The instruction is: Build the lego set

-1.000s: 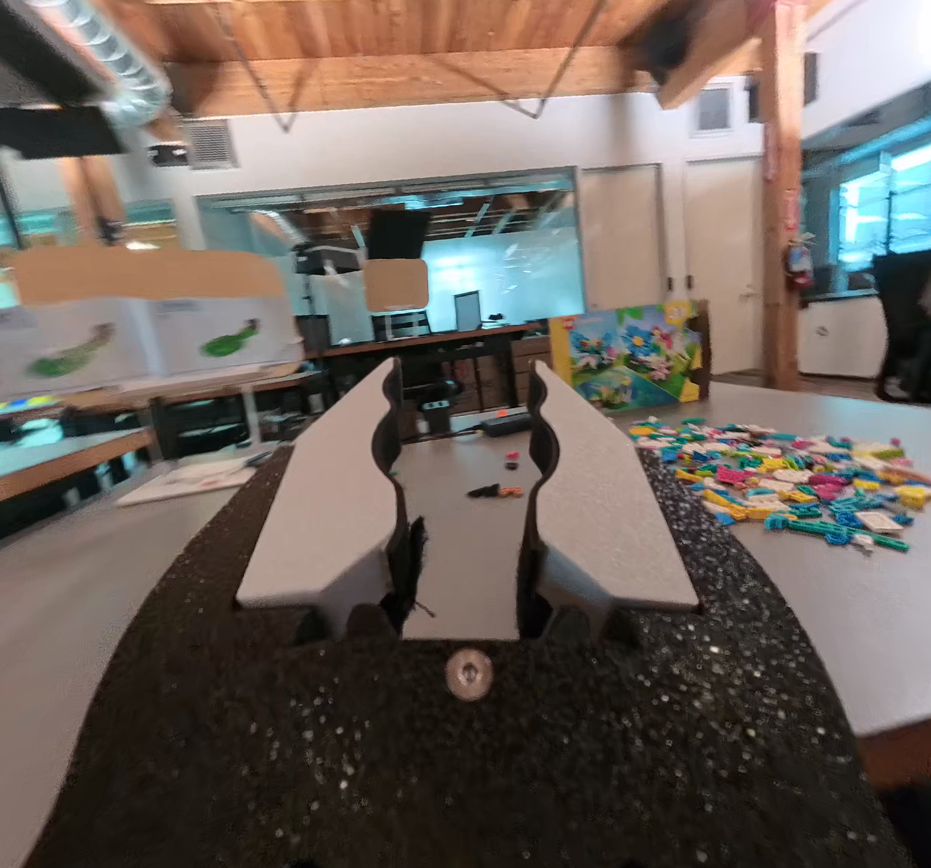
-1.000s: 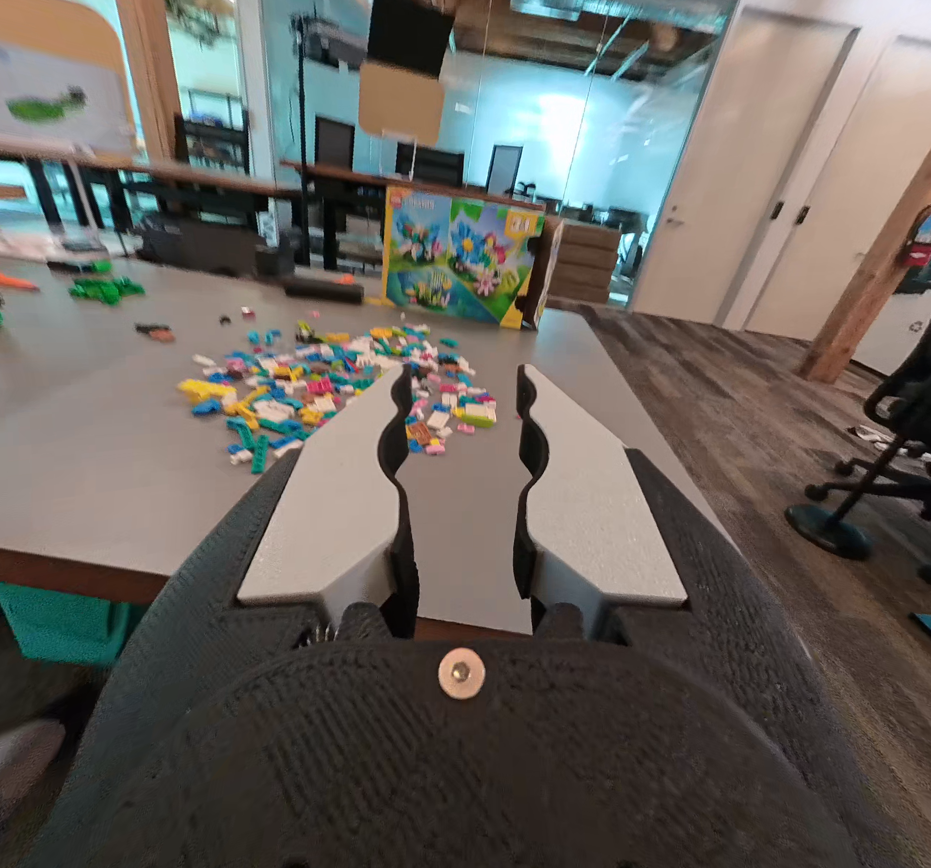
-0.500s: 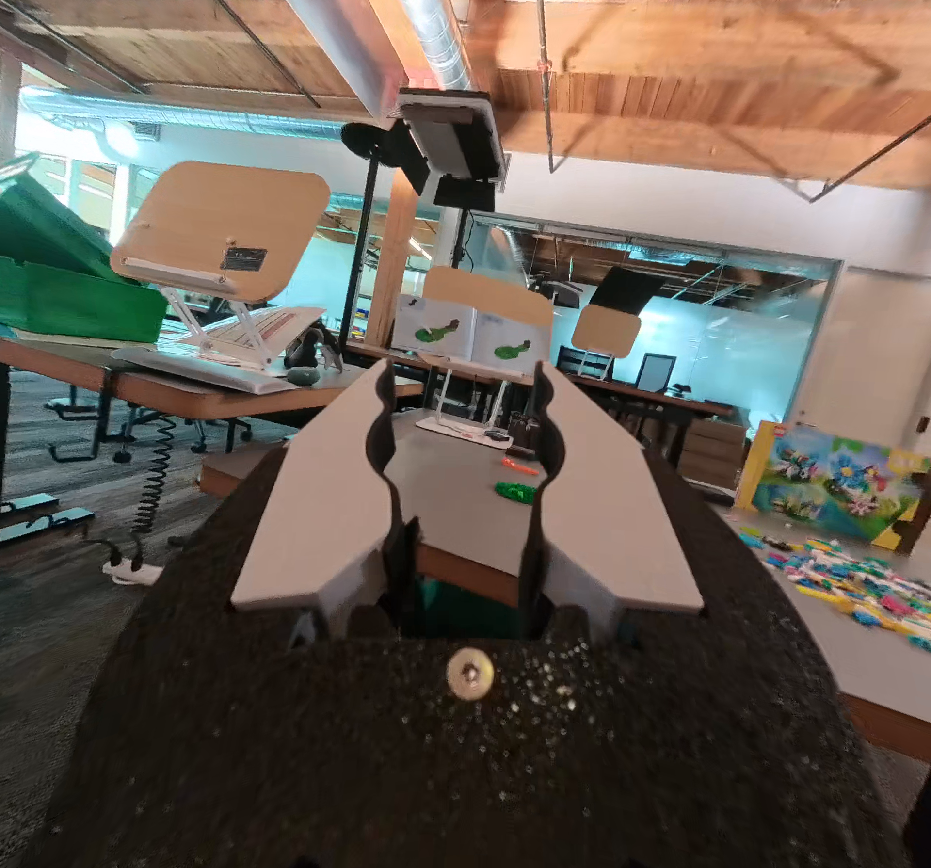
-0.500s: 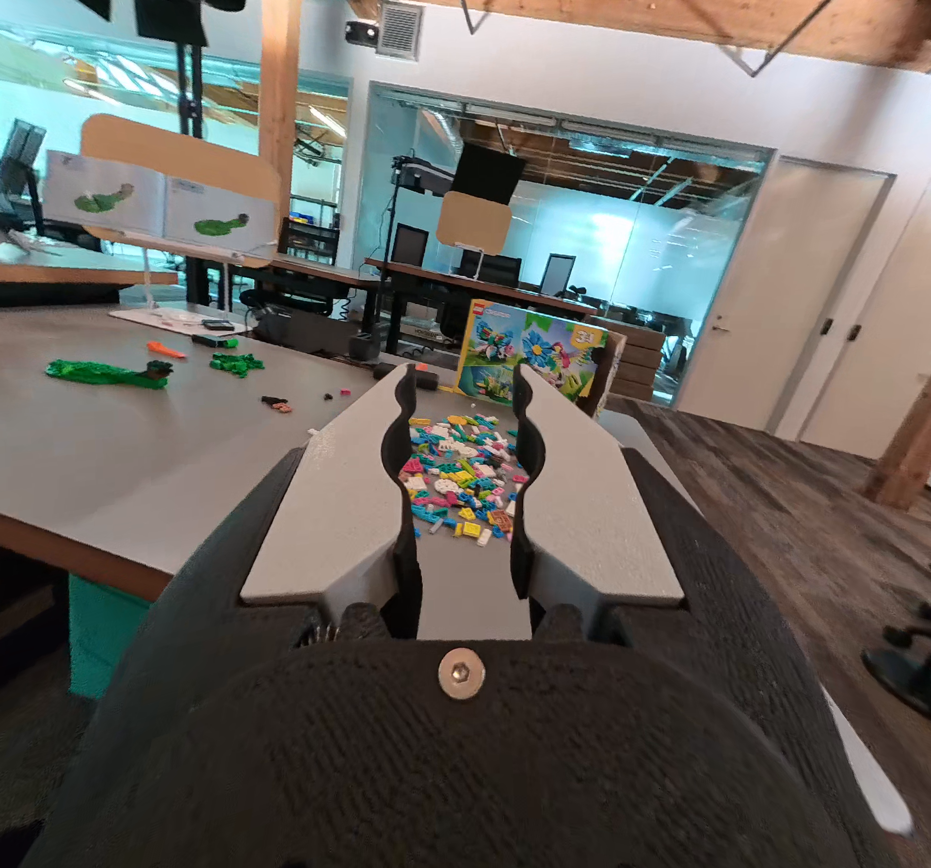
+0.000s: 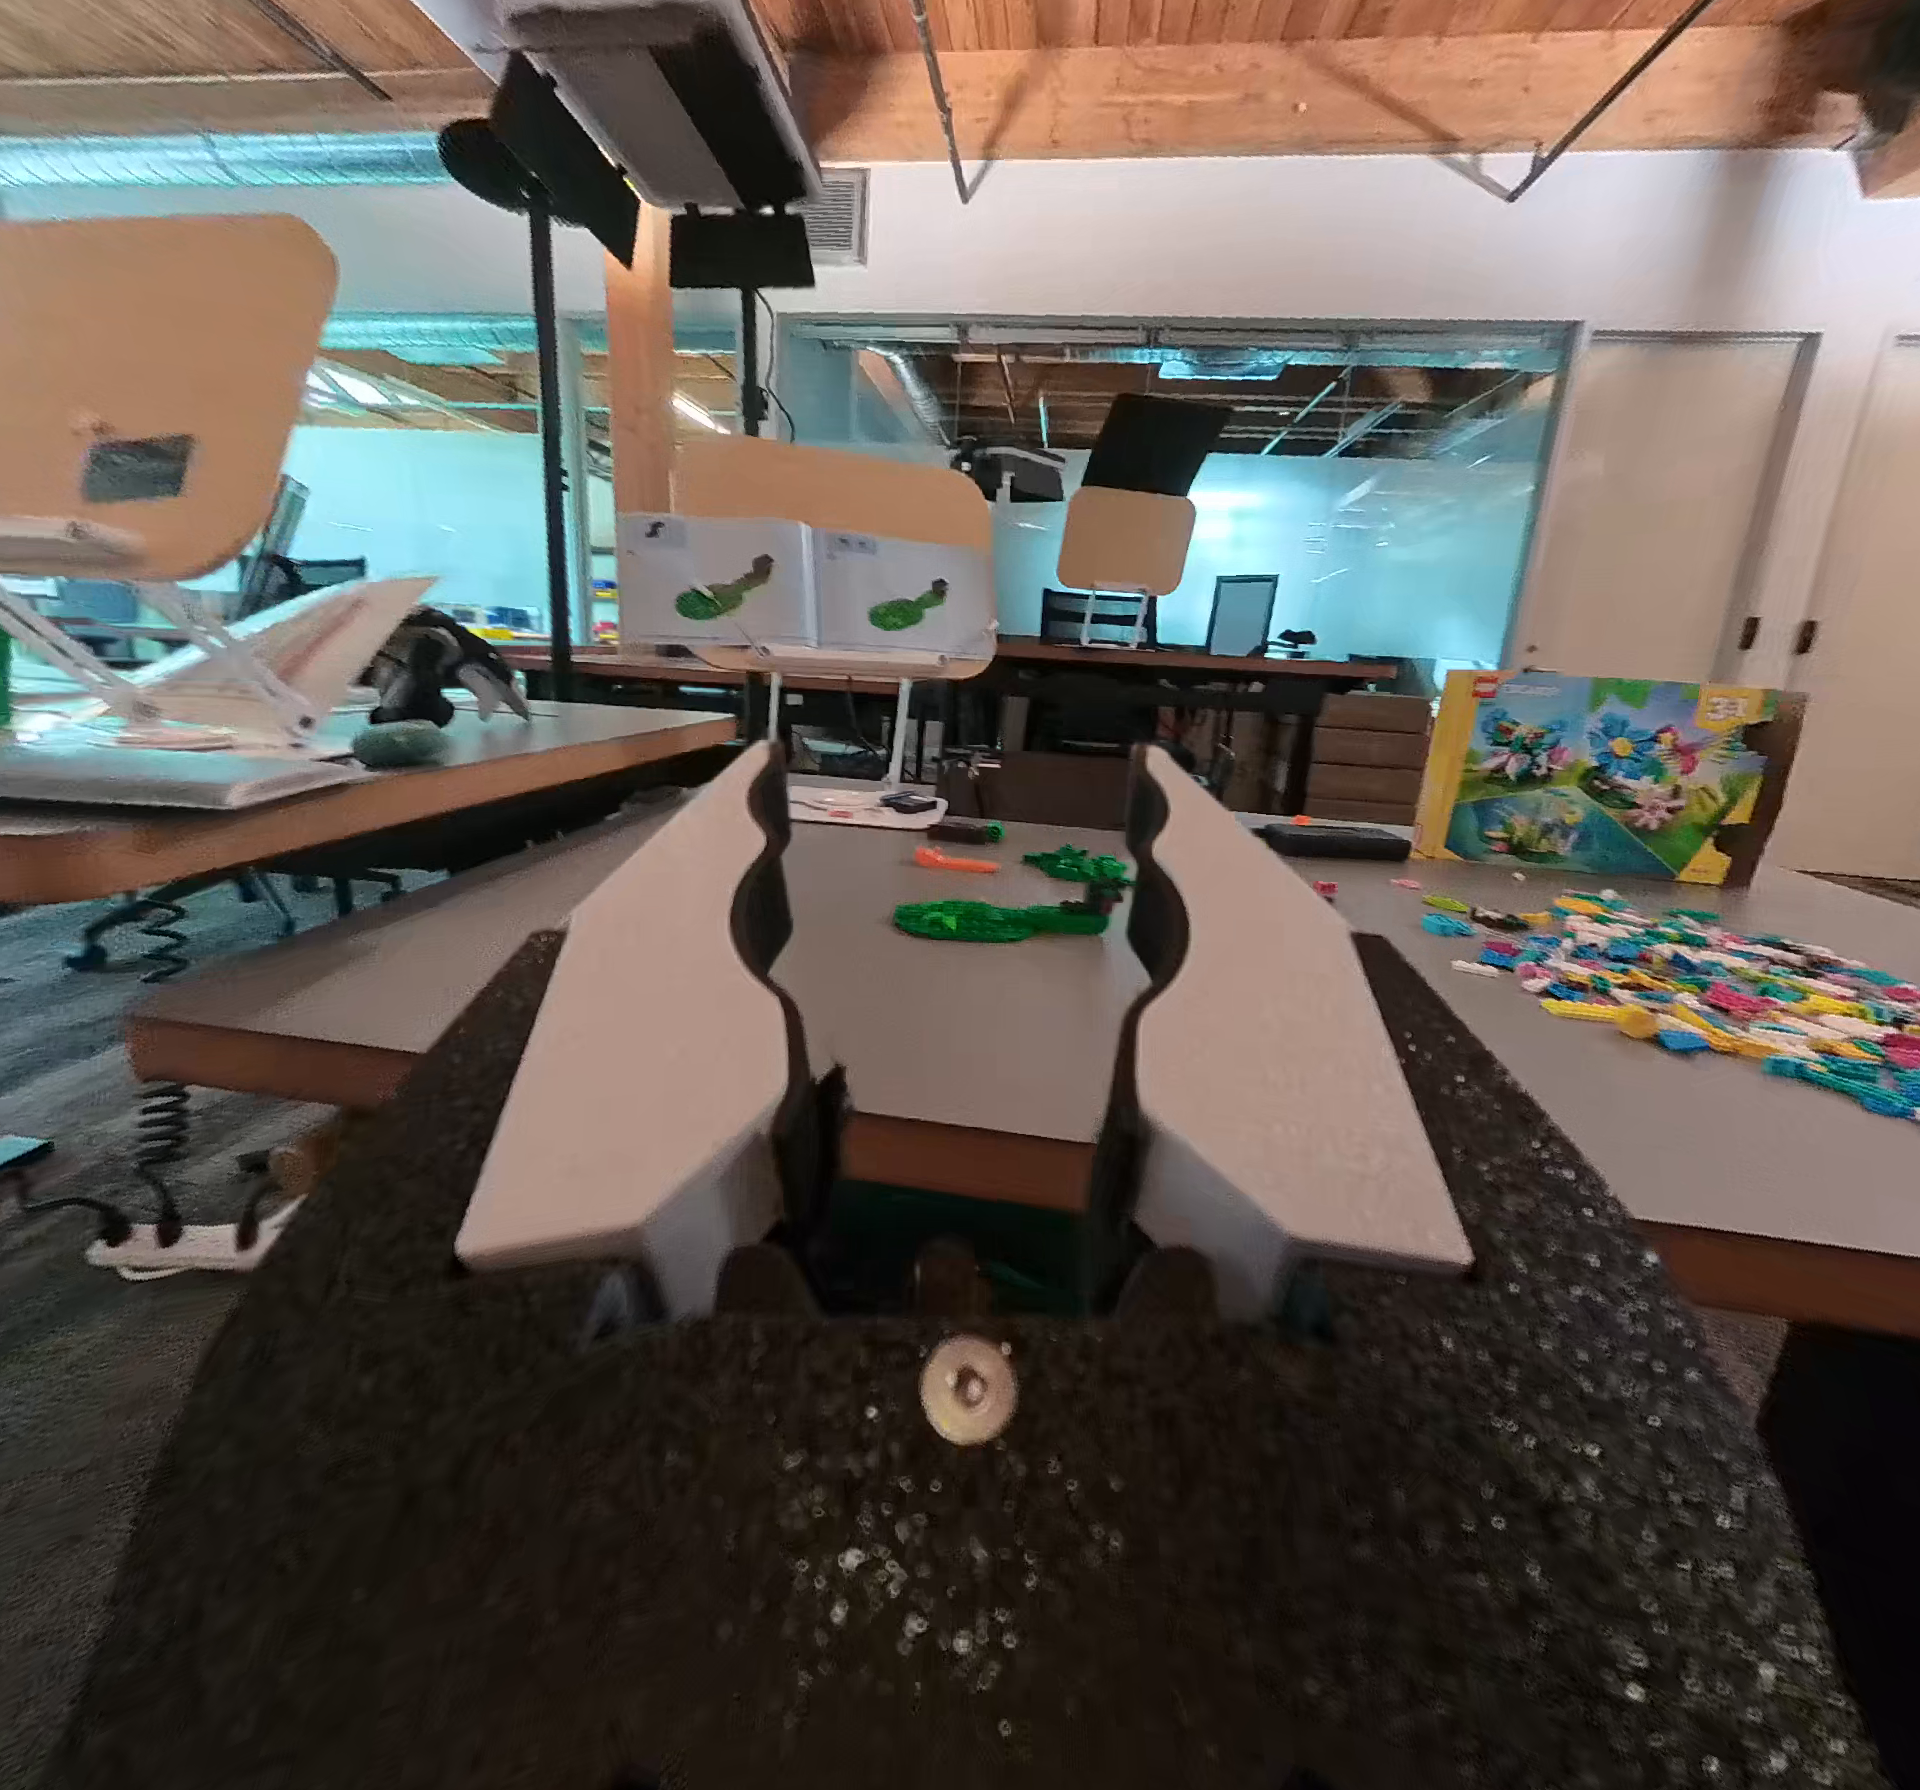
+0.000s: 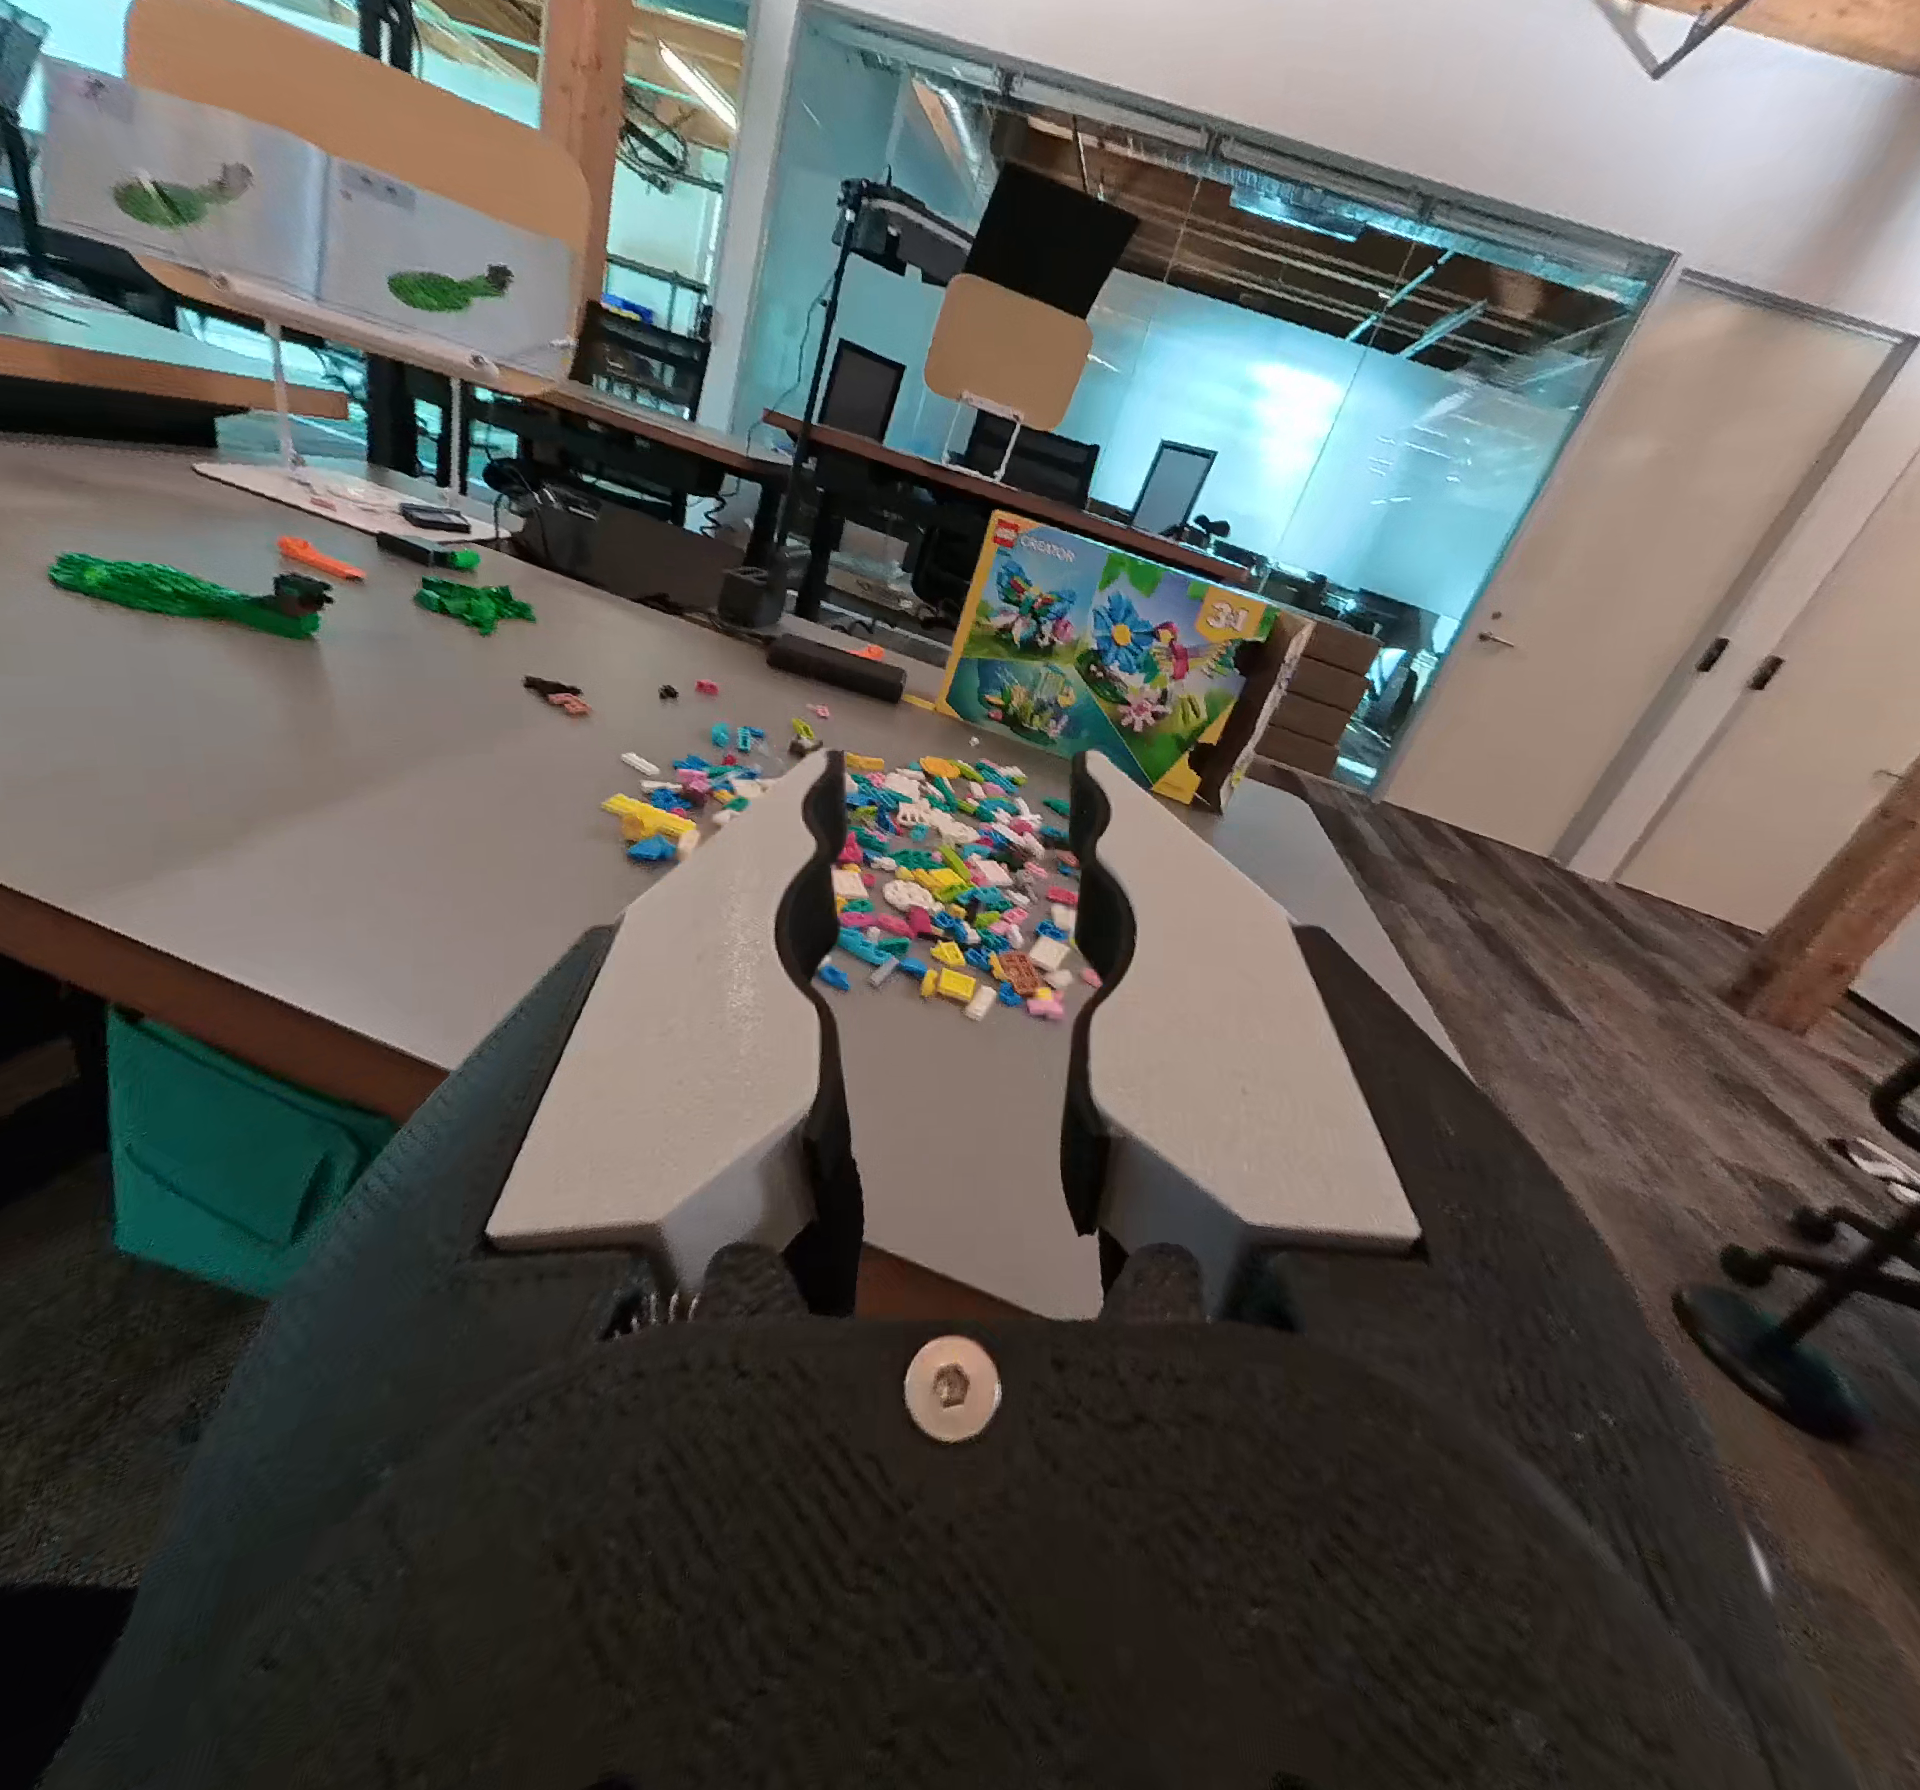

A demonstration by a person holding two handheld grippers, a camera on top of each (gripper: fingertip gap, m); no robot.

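The grey table carries the scattered pile of loose bricks and, well apart, the green partial build; both the left gripper and right gripper hang spread and empty, short of the table edge; best to lower the right one slowly onto a single brick lying apart.

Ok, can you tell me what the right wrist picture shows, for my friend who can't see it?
The right hand-held gripper is open and empty, pointing at a pile of colourful loose lego pieces on a grey table. Behind the pile stands the lego box with flowers on it, and far to the left lies a flat green lego build.
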